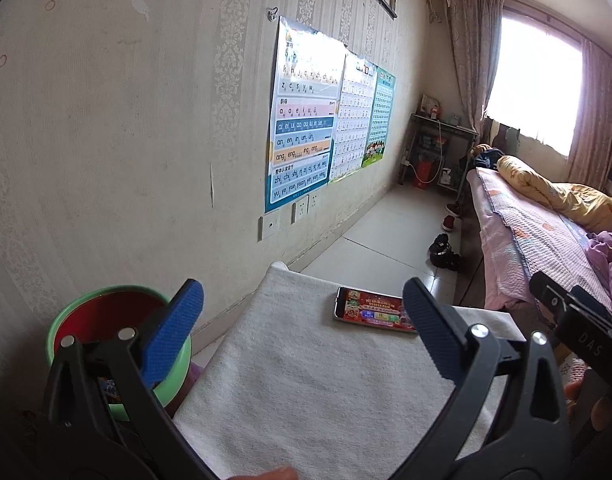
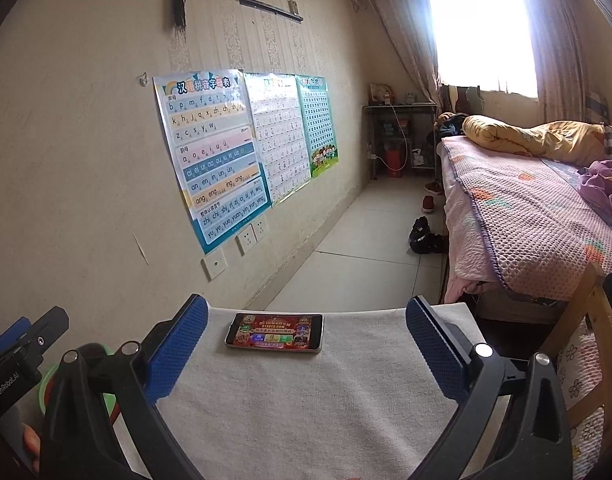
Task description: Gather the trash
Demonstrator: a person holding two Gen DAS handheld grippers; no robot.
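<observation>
A green bin [image 1: 85, 304] with a red liner stands on the floor left of a small table covered by a white towel [image 1: 306, 380]; it also shows in the right wrist view [image 2: 45, 388], mostly hidden behind the grippers. My left gripper [image 1: 301, 328] is open and empty above the towel, its left finger over the bin's rim. My right gripper [image 2: 306, 344] is open and empty above the towel [image 2: 306, 400]. No trash item shows on the towel. Each gripper's body shows at the edge of the other's view.
A phone [image 1: 374, 310] with a lit screen lies at the towel's far edge, also in the right wrist view [image 2: 275, 330]. A wall with posters [image 2: 209, 152] runs along the left. A bed [image 2: 546, 208] stands right, shoes [image 2: 424, 236] on the tiled floor.
</observation>
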